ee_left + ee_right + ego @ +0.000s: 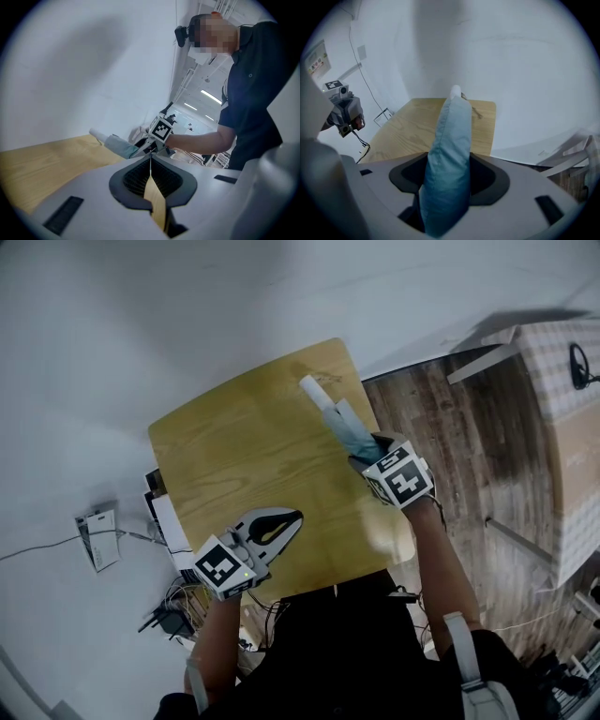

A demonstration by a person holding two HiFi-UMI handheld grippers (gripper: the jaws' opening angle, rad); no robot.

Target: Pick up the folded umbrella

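Head view. One folded umbrella (335, 416), pale blue with a white end, over the far right corner of the one wooden table (244, 446). Its long axis runs diagonally. The white end points up-left, away from the person, and the other end is in the right gripper (367, 451). The right forearm (441, 549) reaches straight up the frame along the table's right edge, with the marker cube facing the camera. The left gripper (292, 517) sits over the near edge of the table, pointing right and slightly away, well apart from the umbrella. Two grippers, two bare forearms.

Left gripper view. The jaws meet at the tips with nothing between them; only a sliver of tabletop shows through behind. Beyond them, the umbrella (117, 144) sticks out leftward from the right gripper, white end leading, low over the table edge. I cannot tell whether that end touches the wood.

Right gripper view. The jaws are closed against the sides of the umbrella (450, 159), which fills the gap. The umbrella runs straight out along the jaws, tapering to the white end over the table's far edge.
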